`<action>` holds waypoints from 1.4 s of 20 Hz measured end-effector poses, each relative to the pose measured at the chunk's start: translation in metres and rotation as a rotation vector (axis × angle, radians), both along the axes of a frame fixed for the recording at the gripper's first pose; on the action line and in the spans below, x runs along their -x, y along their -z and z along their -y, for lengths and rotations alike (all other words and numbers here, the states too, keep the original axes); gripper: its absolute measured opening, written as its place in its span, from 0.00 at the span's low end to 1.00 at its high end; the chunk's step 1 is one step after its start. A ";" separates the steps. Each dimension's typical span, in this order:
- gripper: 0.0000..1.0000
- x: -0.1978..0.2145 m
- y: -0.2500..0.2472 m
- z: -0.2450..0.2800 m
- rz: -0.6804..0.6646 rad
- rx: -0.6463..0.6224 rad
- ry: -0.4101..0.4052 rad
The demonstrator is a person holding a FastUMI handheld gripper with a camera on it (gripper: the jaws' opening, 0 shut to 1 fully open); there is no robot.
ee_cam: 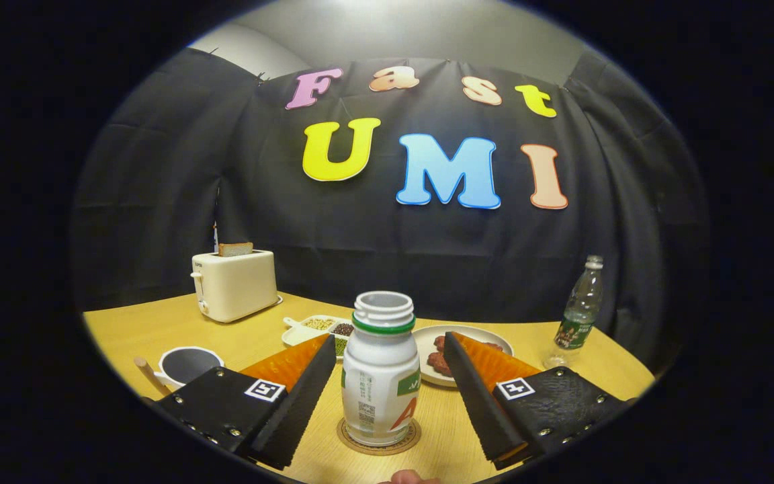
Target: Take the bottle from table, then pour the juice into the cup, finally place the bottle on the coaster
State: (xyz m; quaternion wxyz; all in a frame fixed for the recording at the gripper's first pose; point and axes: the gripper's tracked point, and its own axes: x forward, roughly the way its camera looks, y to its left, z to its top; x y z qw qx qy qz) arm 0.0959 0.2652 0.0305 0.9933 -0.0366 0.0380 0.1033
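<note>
Bottle first: you have it standing upright on the round coaster, whose rim peeks out around the base, and both sit on the yellow wooden table. It is a small white bottle with a green collar under a wide open neck, no cap on it, and a label facing you. Your gripper is spread wide, and the bottle stands in the gap between the two fingers with clear space on either side, so neither one touches it; you are gripping nothing.

Taking the bottle as your landmark: the cup, white-rimmed with a dark inside, sits to its left, beyond your left finger, with a wooden stick lying just beside it. Behind the bottle and slightly left is a white divided dish holding beans of different colours. Further back on that left side stands a cream toaster with a slice of toast poking out of its slot. Just behind the bottle to the right is a white plate with reddish-brown pieces of food on it, partly hidden by your right finger. Well off to the right, near the table's far edge, a clear plastic water bottle stands upright with its cap on.

A fingertip of your hand shows just below the coaster.
</note>
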 end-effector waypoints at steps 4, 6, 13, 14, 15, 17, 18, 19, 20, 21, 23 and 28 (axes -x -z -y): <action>0.99 0.013 -0.035 -0.007 0.025 0.009 0.009; 0.99 0.019 -0.049 -0.008 0.022 -0.001 0.013; 0.98 0.051 -0.107 -0.002 0.068 -0.054 0.024; 0.98 0.056 -0.117 0.001 0.072 -0.063 0.028; 0.98 0.059 -0.129 0.007 0.080 -0.052 0.043; 0.98 0.066 -0.145 0.017 0.100 -0.024 0.067; 0.98 0.070 -0.150 0.019 0.103 -0.018 0.071; 0.99 0.074 -0.154 0.023 0.103 -0.016 0.076; 0.98 0.077 -0.157 0.026 0.104 -0.017 0.076; 0.99 0.080 -0.161 0.028 0.107 -0.017 0.076; 0.99 0.083 -0.162 0.031 0.103 -0.015 0.073; 0.98 0.099 -0.162 0.035 0.118 -0.024 0.060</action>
